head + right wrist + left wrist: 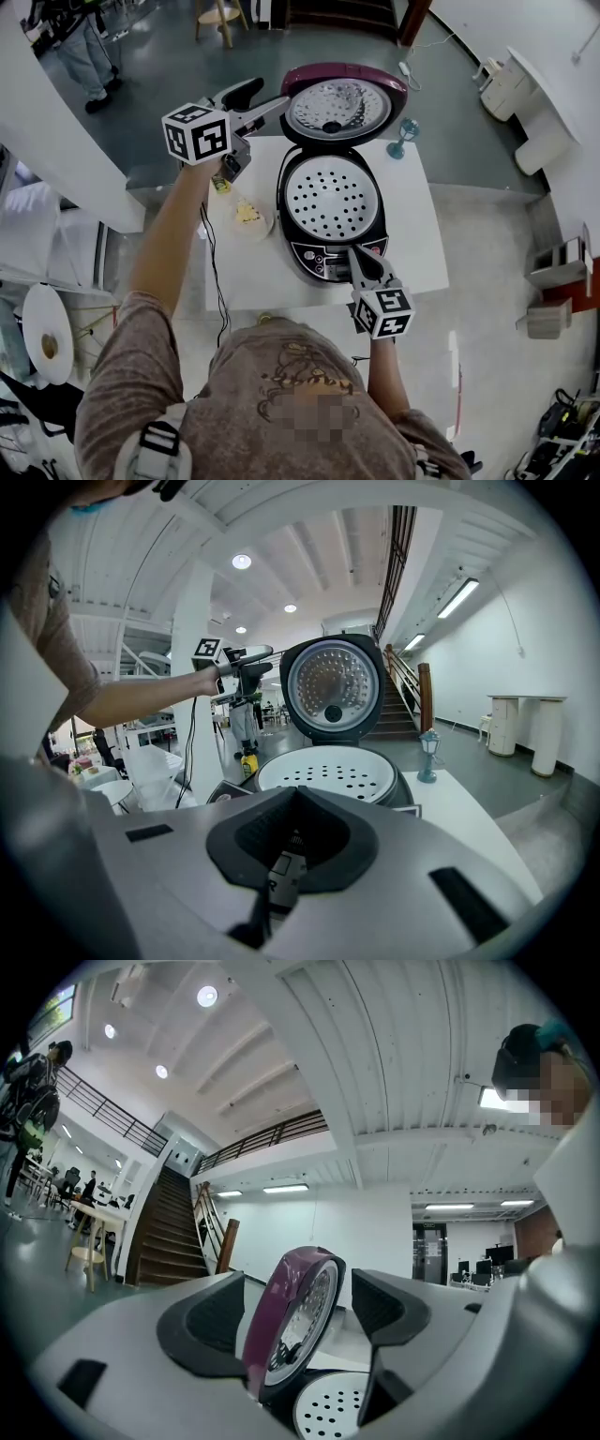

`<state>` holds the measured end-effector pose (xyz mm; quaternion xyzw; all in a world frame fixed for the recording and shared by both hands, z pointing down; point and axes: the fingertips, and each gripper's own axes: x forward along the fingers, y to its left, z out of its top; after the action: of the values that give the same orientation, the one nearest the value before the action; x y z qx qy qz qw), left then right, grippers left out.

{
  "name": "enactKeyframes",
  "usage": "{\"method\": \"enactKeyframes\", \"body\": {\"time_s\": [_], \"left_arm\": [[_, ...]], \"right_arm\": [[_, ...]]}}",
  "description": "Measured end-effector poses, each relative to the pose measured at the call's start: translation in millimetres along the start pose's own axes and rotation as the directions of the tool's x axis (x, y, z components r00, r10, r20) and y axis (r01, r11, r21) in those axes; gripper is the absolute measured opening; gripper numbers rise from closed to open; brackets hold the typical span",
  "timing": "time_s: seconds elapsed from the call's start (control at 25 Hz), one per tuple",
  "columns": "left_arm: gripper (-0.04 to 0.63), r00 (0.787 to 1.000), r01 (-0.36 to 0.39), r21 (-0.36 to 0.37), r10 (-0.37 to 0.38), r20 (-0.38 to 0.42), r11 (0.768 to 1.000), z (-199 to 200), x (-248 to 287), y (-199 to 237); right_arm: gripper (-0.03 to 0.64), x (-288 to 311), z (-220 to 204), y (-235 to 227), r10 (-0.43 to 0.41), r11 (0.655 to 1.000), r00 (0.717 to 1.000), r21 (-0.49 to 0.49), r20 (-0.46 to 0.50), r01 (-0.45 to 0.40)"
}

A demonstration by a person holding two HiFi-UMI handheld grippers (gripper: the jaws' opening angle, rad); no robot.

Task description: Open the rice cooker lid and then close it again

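The left tongs (pixel 267 101) are standing wide and pointing level at the raised lid (pixel 345 101); in the left gripper view the lid's (pixel 291 1312) purple rim is sitting between the two pads, and a clear gap is showing on the right-hand pad's side, so nothing is being squeezed. The lid is standing upright on the hinge at the far side of the rice cooker (pixel 319 258), its silver inner face turning towards the person. The right tongs (pixel 358 255) are pinched together, tips meeting with nothing between them; they are sitting at the cooker's front control panel, though whether they are touching it I cannot tell. Just ahead of the right tongs (pixel 295 803) the cooker (pixel 328 772) is lying open, its perforated steam tray (pixel 330 195) showing; the lid (pixel 330 686) is rising beyond that. A small lantern (pixel 407 136) is standing on the bench (pixel 412 225) ahead and to the right of the right tongs; a dish (pixel 248 217) is lying below the left tongs.
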<state>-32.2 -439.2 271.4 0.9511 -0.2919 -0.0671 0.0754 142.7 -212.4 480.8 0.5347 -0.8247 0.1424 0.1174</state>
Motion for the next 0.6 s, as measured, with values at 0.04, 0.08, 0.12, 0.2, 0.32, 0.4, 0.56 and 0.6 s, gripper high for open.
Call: {"method": "enactKeyframes", "body": {"time_s": [0.04,0.08,0.12,0.2,0.32,0.4,0.56,0.6], "left_arm": [[0.356,1.000,0.011,0.007,-0.011,-0.004,1.000,-0.6,1.2,-2.0],[0.362,1.000,0.023,0.017,-0.023,-0.006,1.000,-0.9,2.4,-4.3],[0.367,0.999,0.035,0.028,-0.034,-0.009,0.999,-0.9,3.7,-6.6],[0.374,0.999,0.048,0.044,-0.047,-0.018,0.998,-1.1,6.7,-10.0],[0.379,0.998,0.047,0.052,-0.045,-0.035,0.998,-3.2,13.7,-11.0],[0.379,0.999,0.040,0.046,-0.038,-0.038,0.998,-4.0,19.2,-9.6],[0.377,0.999,0.039,0.014,-0.038,-0.019,0.999,-1.2,28.5,-7.1],[0.377,0.999,0.042,0.005,-0.042,-0.015,0.999,-1.0,30.5,-6.9]], "right_arm": [[0.002,0.1,0.1,0.3,0.001,1.000,1.000,-0.001,0.000,-0.001],[0.002,0.2,0.1,0.6,0.003,1.000,1.000,-0.002,0.000,-0.003],[0.002,0.2,0.1,0.9,0.005,1.000,1.000,-0.002,0.000,-0.005],[0.002,0.0,0.0,1.3,0.008,1.000,1.000,-0.002,-0.001,-0.008],[0.002,0.1,-0.8,1.0,0.009,1.000,1.000,-0.004,-0.001,-0.009],[0.002,-0.2,-0.8,1.1,0.008,1.000,1.000,-0.006,0.000,-0.008],[0.002,-0.5,-0.1,1.9,0.010,1.000,1.000,-0.013,0.002,-0.010],[0.002,-0.6,0.0,2.0,0.009,1.000,1.000,-0.015,0.003,-0.009]]}}
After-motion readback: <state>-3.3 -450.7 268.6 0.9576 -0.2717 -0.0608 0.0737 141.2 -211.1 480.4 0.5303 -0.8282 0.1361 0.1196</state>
